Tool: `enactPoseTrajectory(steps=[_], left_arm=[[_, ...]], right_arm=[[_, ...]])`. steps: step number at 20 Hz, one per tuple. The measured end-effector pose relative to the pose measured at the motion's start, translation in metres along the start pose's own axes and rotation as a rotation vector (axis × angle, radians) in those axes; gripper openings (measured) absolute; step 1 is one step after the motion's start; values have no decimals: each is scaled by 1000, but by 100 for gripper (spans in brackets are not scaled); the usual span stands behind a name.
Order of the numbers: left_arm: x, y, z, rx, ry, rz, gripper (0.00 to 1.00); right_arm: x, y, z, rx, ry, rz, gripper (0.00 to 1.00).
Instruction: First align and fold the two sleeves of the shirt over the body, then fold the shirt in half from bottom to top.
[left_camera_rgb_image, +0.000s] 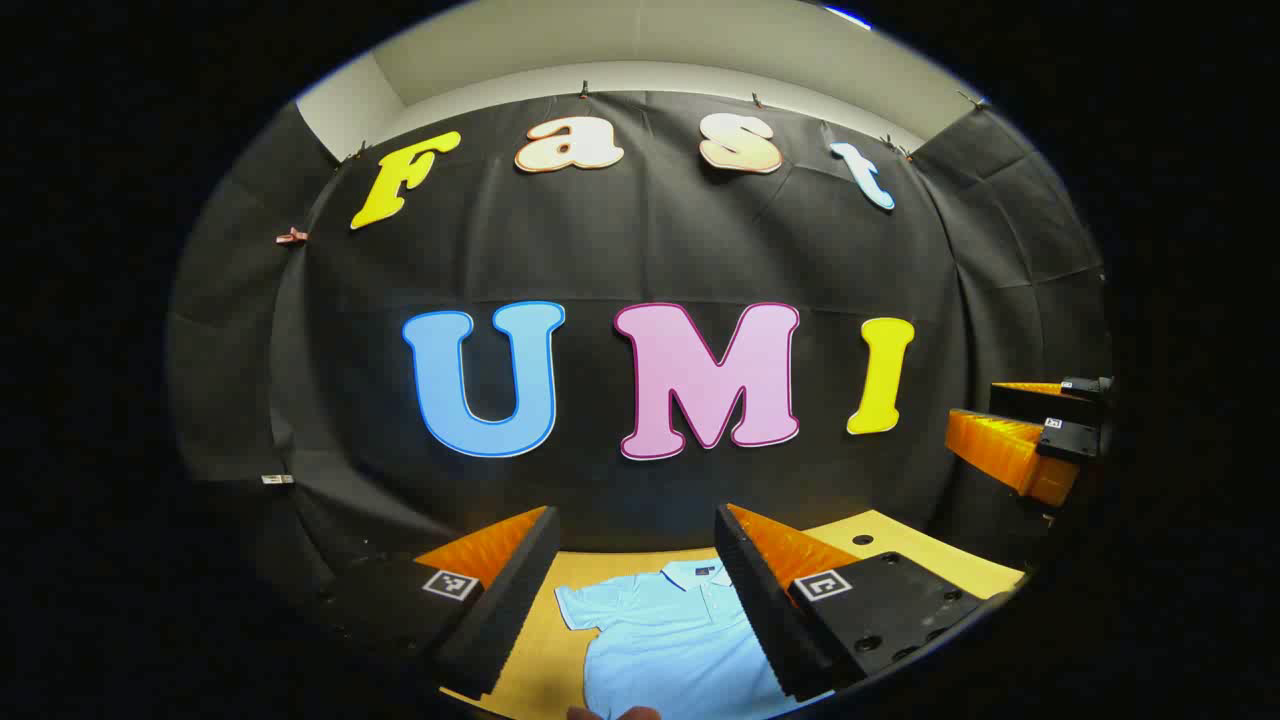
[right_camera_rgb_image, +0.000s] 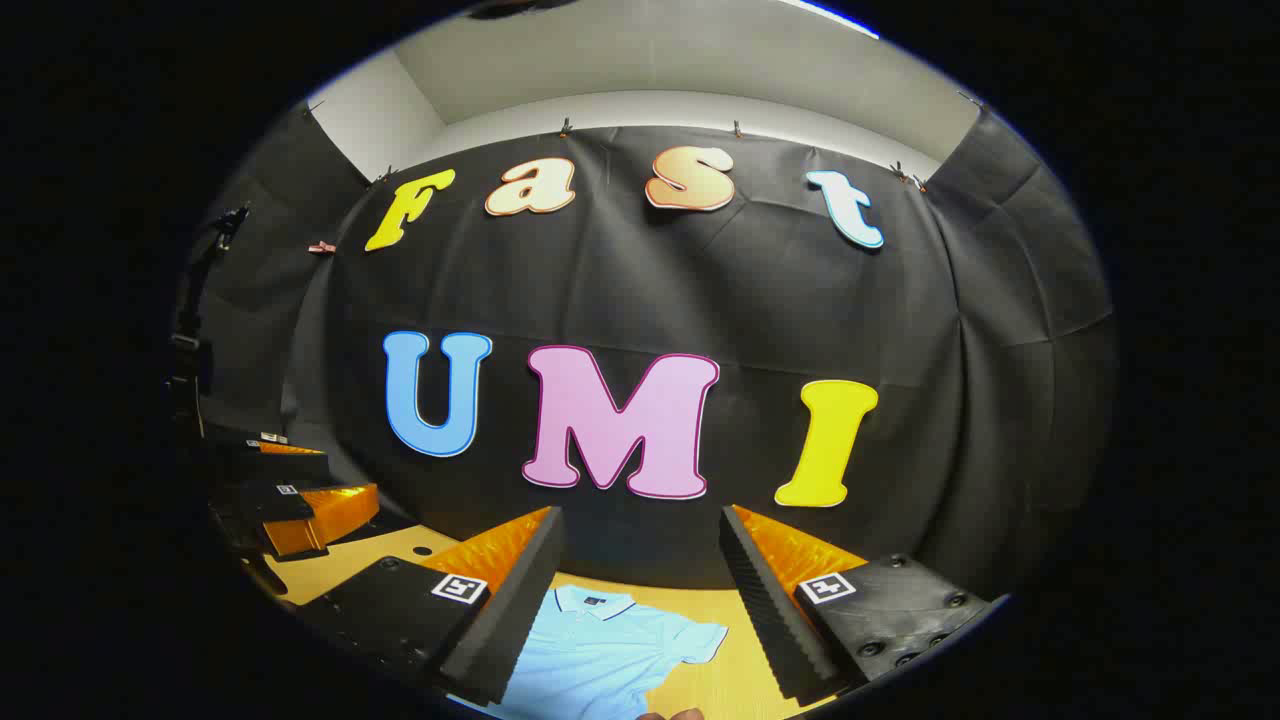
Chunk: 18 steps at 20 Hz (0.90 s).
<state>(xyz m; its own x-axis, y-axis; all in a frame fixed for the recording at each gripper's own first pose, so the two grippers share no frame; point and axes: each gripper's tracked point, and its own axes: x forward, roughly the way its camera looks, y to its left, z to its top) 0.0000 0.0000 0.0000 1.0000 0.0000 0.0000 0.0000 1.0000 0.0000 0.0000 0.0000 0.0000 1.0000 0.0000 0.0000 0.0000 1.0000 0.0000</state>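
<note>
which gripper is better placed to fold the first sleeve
Either: the left gripper hangs open over one sleeve of the flat light blue polo shirt, the right gripper open over the other sleeve.

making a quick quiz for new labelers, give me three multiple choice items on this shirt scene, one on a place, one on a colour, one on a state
1. Where does the shirt lie?
A. flat on the table
B. hung on the wall
C. held up in the tongs

2. What colour is the shirt?
A. red
B. light blue
C. dark green

3. How do the sleeves stand?
A. both folded over the body
B. spread out to the sides, not yet folded
C. rolled up and tied together

Key: 1 A, the shirt lies spread on the tan table below both tongs. 2 B, the cloth is light blue in both views. 3 B, in the left gripper view one sleeve sticks out sideways and in the right gripper view the other does too. The left tongs and right tongs hang open above the shirt, touching nothing.
</note>
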Motion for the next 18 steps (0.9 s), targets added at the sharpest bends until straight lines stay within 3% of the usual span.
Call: enactPoseTrajectory(steps=[18], left_arm=[[7, 4, -15, 17, 29, -3, 98]], right_arm=[[12, 1, -24, 20, 72, -19, 96]])
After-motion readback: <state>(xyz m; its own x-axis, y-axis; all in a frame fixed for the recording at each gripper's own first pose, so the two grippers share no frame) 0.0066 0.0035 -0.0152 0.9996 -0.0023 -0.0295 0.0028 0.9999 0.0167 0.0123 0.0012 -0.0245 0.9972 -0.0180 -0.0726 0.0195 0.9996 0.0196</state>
